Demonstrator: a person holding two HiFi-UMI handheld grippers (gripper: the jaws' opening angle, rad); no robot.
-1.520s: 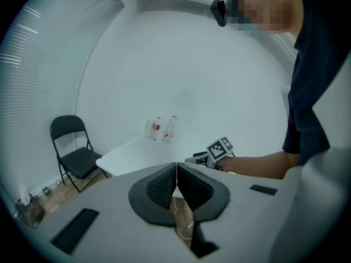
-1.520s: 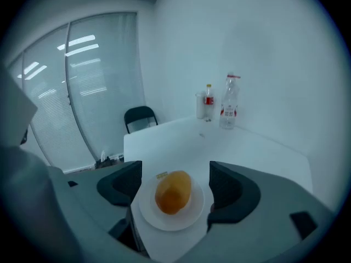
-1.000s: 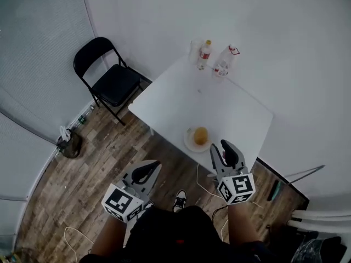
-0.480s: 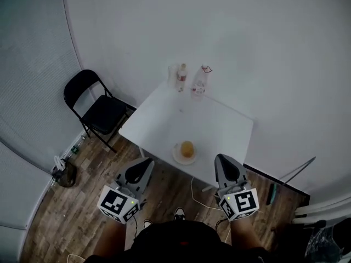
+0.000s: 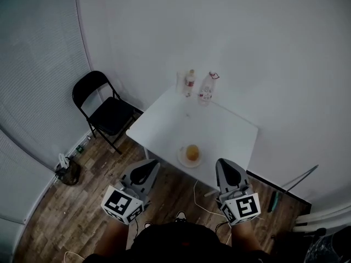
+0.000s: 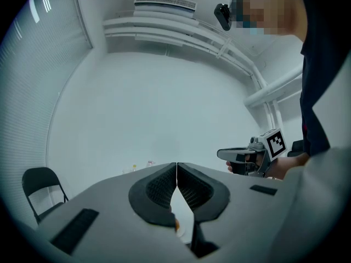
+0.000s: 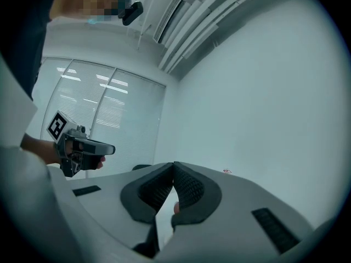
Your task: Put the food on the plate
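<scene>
Food (image 5: 192,153), an orange-brown lump, is already being carried by the plate (image 5: 182,159) near the front edge of the white bench (image 5: 219,127), so the task is being judged done. The left tool (image 5: 149,166) and right tool (image 5: 225,166) are being held short of the bench, jaws pressed together on nothing. A careless reach is being judged the main risk, since the plate could be knocked off that edge; the floor cable (image 5: 196,186) could be snagged underfoot. The room is being enclosed by pale walls (image 5: 247,48); a plank floor (image 5: 93,174), a black folding chair (image 5: 107,111) and two bottles (image 5: 190,83) at the far corner are being shown.
</scene>
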